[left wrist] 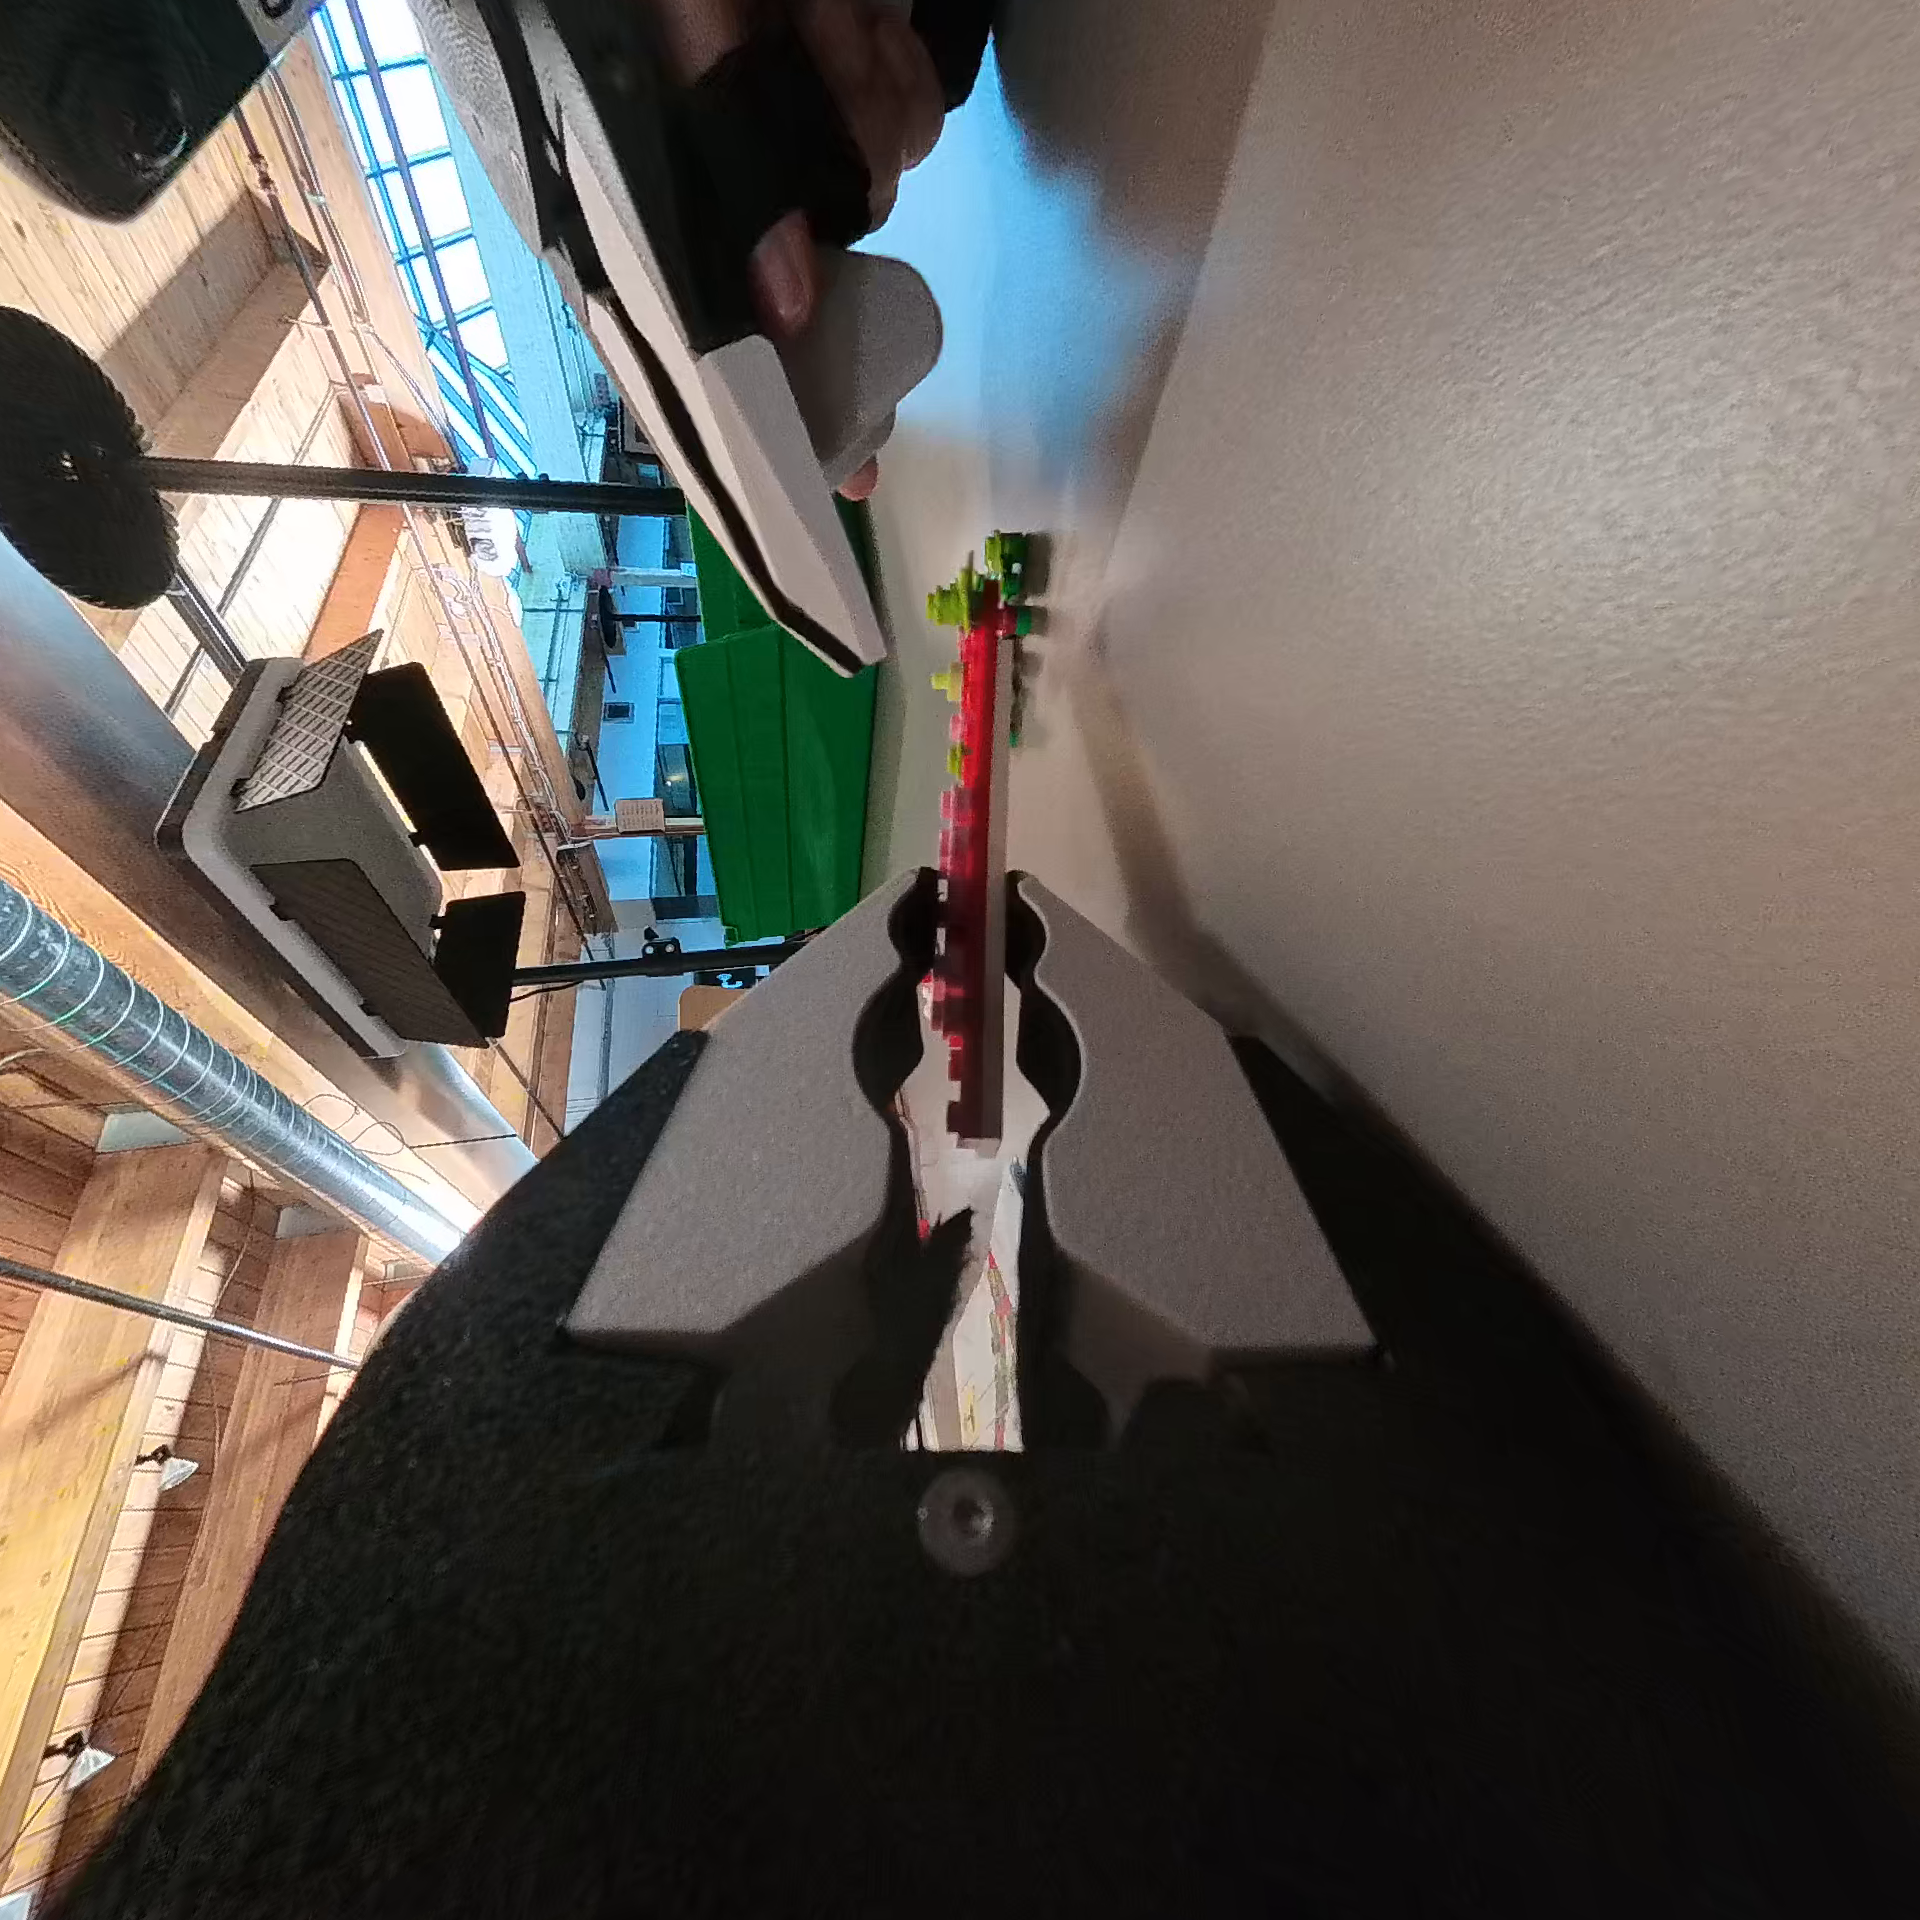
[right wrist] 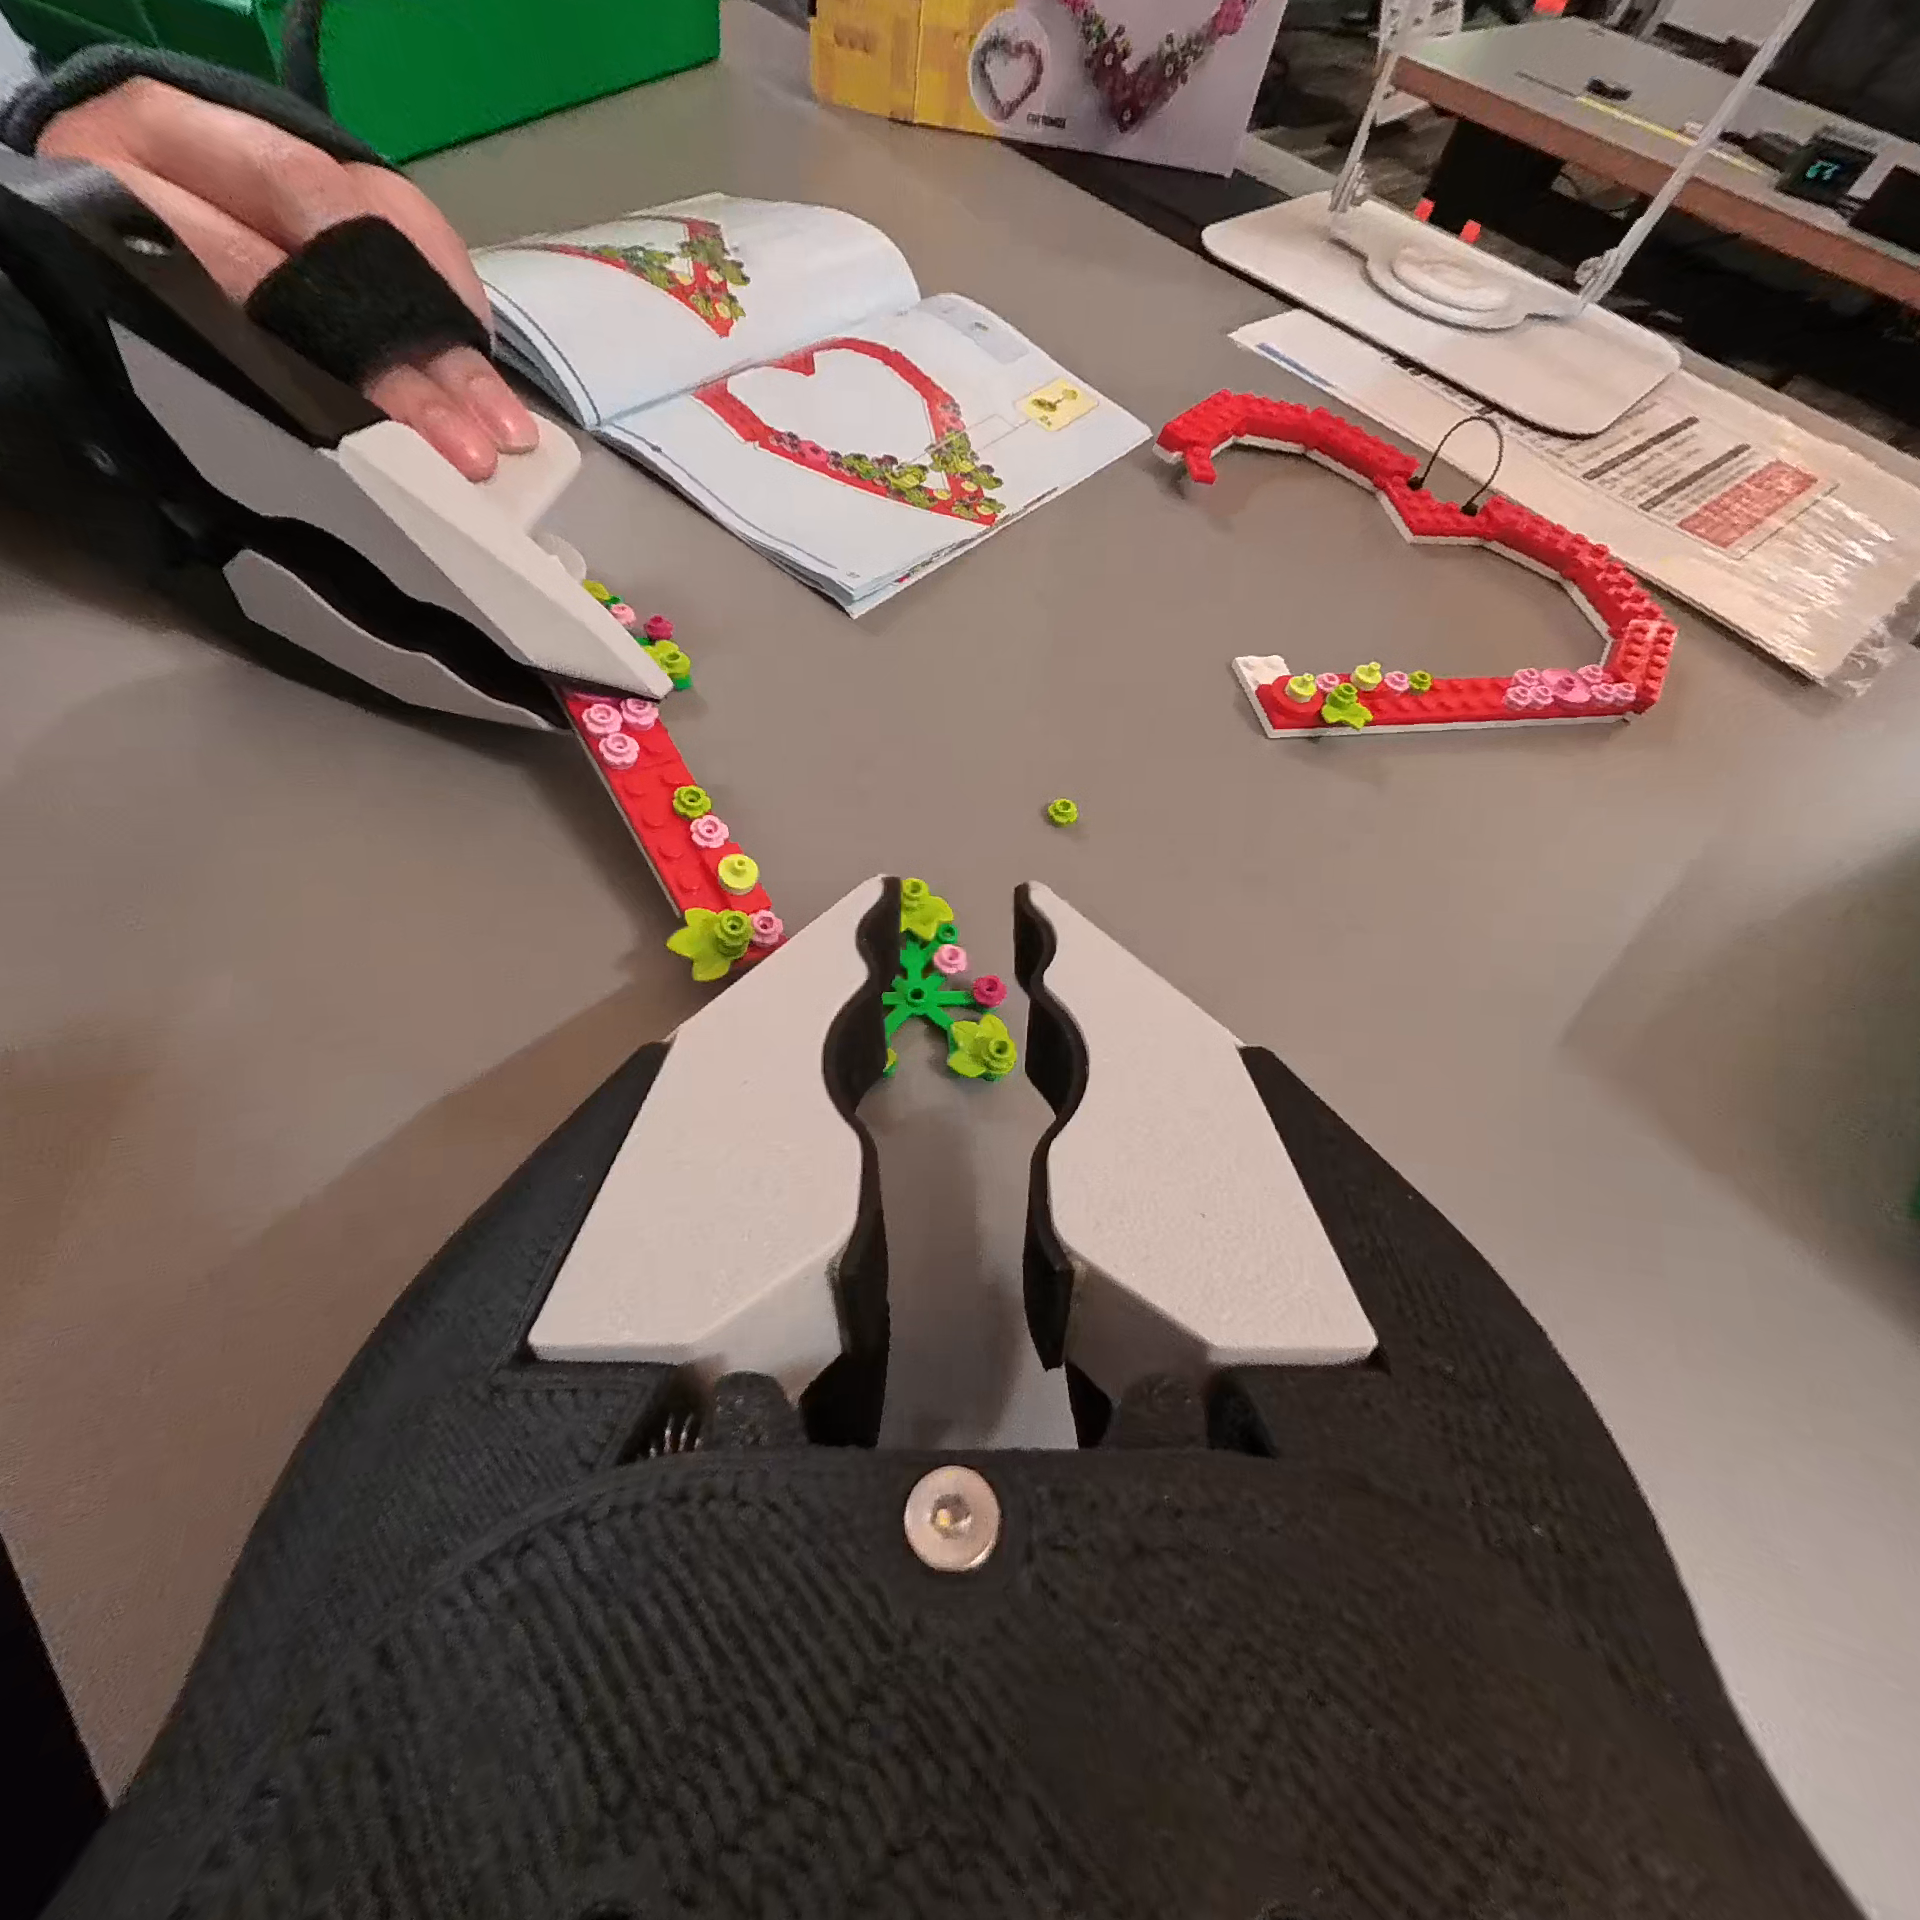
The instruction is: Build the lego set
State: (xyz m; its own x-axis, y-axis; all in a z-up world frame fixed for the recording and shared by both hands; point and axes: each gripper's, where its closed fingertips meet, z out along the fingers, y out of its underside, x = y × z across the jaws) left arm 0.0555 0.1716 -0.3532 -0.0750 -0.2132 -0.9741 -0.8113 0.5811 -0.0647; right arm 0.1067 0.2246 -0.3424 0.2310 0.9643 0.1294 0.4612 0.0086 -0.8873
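Note:
My left gripper [left wrist: 971, 883] is shut on one end of a red lego strip [left wrist: 971, 748] with a white underside and small pink and lime flowers. In the right wrist view this strip [right wrist: 665, 800] lies on the grey table [right wrist: 1247, 1039], with the left gripper [right wrist: 613, 696] clamped on its far end. My right gripper [right wrist: 956, 894] is open, low over the table. A green plant piece [right wrist: 920, 997] with lime leaves and pink flowers lies between its fingers. A larger red part-heart [right wrist: 1455, 499] with a black hanging loop lies at the right.
An open instruction booklet [right wrist: 810, 416] lies beyond the strip. A loose lime stud [right wrist: 1061, 811] sits mid-table. A green box [right wrist: 520, 52] and the set's box [right wrist: 1039, 73] stand at the back. A white stand base [right wrist: 1455, 312] and a plastic bag [right wrist: 1714, 499] are at the far right. From the right gripper's tips to the larger red part-heart [right wrist: 1455, 499] is close to 25 cm.

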